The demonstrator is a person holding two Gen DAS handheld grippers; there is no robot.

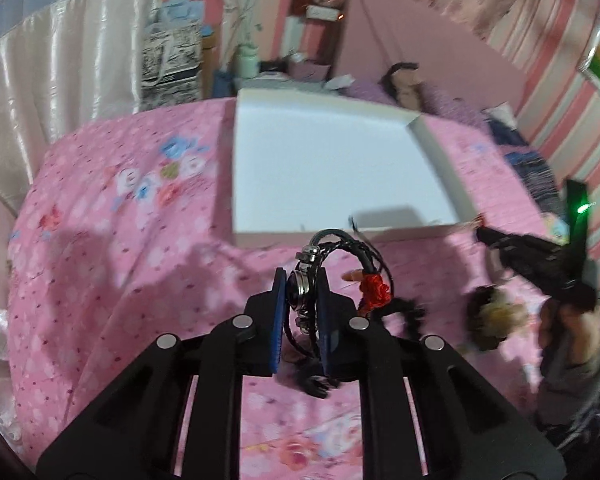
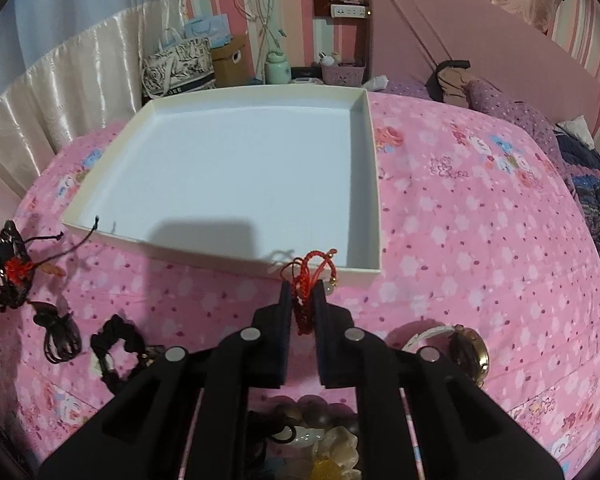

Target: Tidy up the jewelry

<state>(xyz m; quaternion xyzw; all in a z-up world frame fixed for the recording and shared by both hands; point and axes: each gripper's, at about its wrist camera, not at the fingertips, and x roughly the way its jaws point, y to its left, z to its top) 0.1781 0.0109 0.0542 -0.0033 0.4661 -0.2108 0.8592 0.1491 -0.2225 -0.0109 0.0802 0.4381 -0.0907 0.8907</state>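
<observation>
Both tongs angle steeply down at the bed, each just short of the near wall of the white tray [image 2: 220, 168], which sits on the pink floral bedspread [image 2: 460, 220].

The left tongs [image 1: 302, 280] are clamped on a black corded bracelet [image 1: 340, 248] with a silver charm, with a red knot dangling beside it.

The right tongs [image 2: 303, 294] are pinched shut on a red string bracelet [image 2: 312, 272], lifted right at the tray's near edge.

Nearer than the tray, still on the bedspread: a black scrunchie [image 2: 114, 344], a dark cord loop [image 2: 62, 340], a white-strap watch [image 2: 456, 344] and a bead pile [image 2: 320, 432], partly hidden.
</observation>
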